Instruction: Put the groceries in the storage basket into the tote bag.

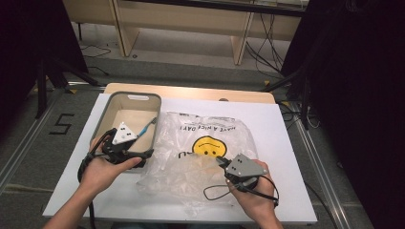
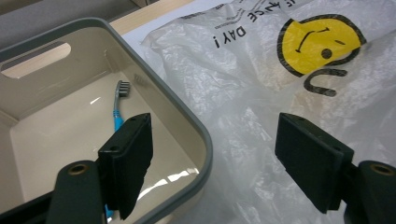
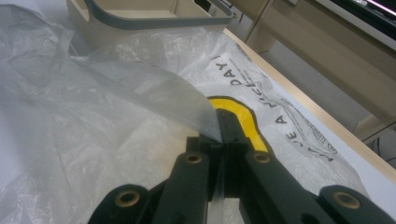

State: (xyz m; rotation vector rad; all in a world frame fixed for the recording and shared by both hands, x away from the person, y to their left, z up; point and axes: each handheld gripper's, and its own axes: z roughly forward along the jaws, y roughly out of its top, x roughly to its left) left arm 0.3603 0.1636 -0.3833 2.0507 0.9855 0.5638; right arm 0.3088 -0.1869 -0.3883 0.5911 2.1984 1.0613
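A crinkled clear plastic bag point(image 1: 205, 143) with a yellow smiley face lies on the white table cover. My right gripper point(image 1: 220, 160) is shut on a fold of the bag's film point(image 3: 154, 93), near the smiley, and lifts that fold a little; its jaws point(image 3: 224, 135) are pressed together on the plastic. My left gripper point(image 1: 138, 143) is open and straddles the near right corner of a beige bin point(image 1: 107, 107) with a grey rim. One jaw is inside the bin, the other over the bag point(image 2: 243, 93); nothing is between them point(image 2: 217, 128). A blue toothbrush point(image 2: 119, 100) lies in the bin.
The bin point(image 2: 187, 121) stands at the table's left, touching the bag's left edge. The white cover point(image 1: 286, 143) runs bare to the right of the bag. Wooden shelving point(image 1: 191, 19) and cables stand beyond the table's far edge.
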